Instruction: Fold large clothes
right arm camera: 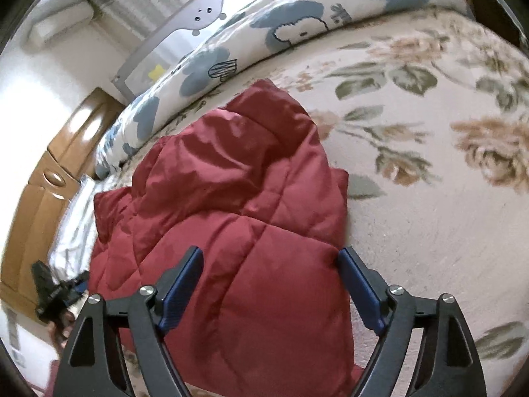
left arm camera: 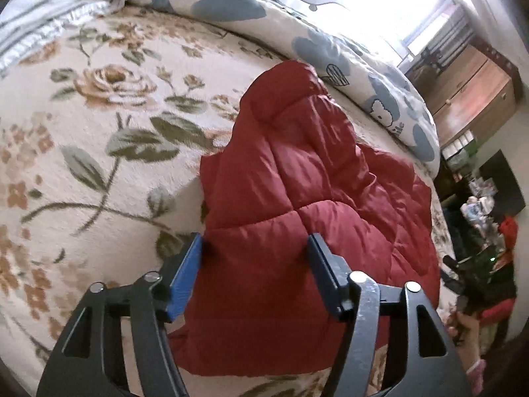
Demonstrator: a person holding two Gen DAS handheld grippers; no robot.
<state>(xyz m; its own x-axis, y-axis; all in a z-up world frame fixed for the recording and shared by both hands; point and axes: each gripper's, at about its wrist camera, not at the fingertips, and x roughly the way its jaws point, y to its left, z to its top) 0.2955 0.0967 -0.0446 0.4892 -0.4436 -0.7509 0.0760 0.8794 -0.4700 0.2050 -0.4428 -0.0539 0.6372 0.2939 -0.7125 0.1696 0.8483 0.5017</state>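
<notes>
The red jacket (left arm camera: 297, 198) lies bunched on the floral blanket (left arm camera: 99, 99), just below the duvet (left arm camera: 330, 43). Both the left gripper (left arm camera: 254, 248) and right gripper (right arm camera: 269, 261) hang spread wide, empty, over its near edge. It looks puffy, light and slippery, so I'd pinch a stitched seam or hem.

We see a red quilted jacket (left arm camera: 297, 198) of smooth, faintly shiny cloth. It lies on a matt, fuzzy floral blanket (left arm camera: 115, 115) near a glossy wooden cabinet (left arm camera: 472, 99).

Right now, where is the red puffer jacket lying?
The red puffer jacket lies folded on the floral blanket, filling the middle of both wrist views, beside the blue-and-white quilt and in front of both open grippers.
</notes>
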